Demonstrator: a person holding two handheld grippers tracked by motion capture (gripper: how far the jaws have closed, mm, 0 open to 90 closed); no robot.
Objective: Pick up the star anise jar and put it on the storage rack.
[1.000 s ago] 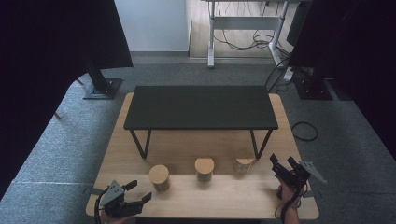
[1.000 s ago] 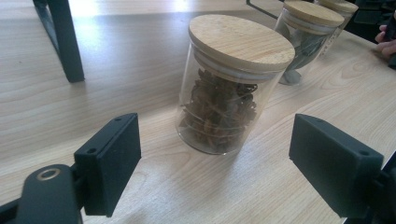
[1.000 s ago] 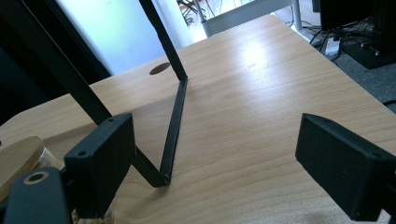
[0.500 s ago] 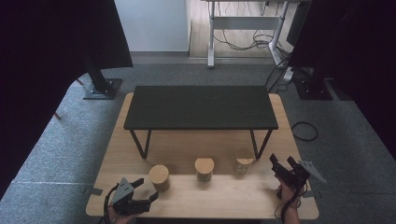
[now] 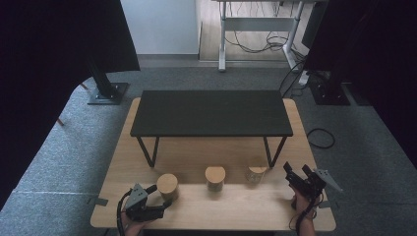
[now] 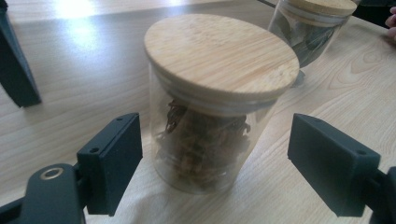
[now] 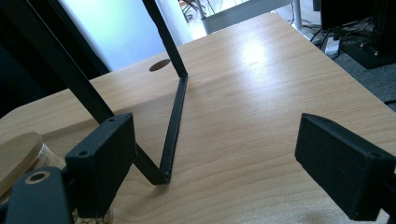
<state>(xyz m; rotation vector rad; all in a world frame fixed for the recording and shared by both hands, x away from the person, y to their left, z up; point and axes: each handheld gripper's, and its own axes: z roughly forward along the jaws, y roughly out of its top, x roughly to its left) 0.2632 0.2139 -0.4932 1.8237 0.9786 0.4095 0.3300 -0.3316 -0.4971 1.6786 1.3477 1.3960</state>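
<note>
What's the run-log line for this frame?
left gripper: open, around leftmost jar, no contact | right gripper: open, empty | three jars on table

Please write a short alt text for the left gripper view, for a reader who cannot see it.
A glass jar with a round wooden lid, holding dried brown material, stands on a wooden table between the open jaws of the left gripper, which do not touch it. A second lidded jar stands behind.

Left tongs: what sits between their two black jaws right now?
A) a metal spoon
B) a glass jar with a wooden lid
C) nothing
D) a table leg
B: in the left gripper view the glass jar stands between the open left tongs, pads apart from the glass.
</note>
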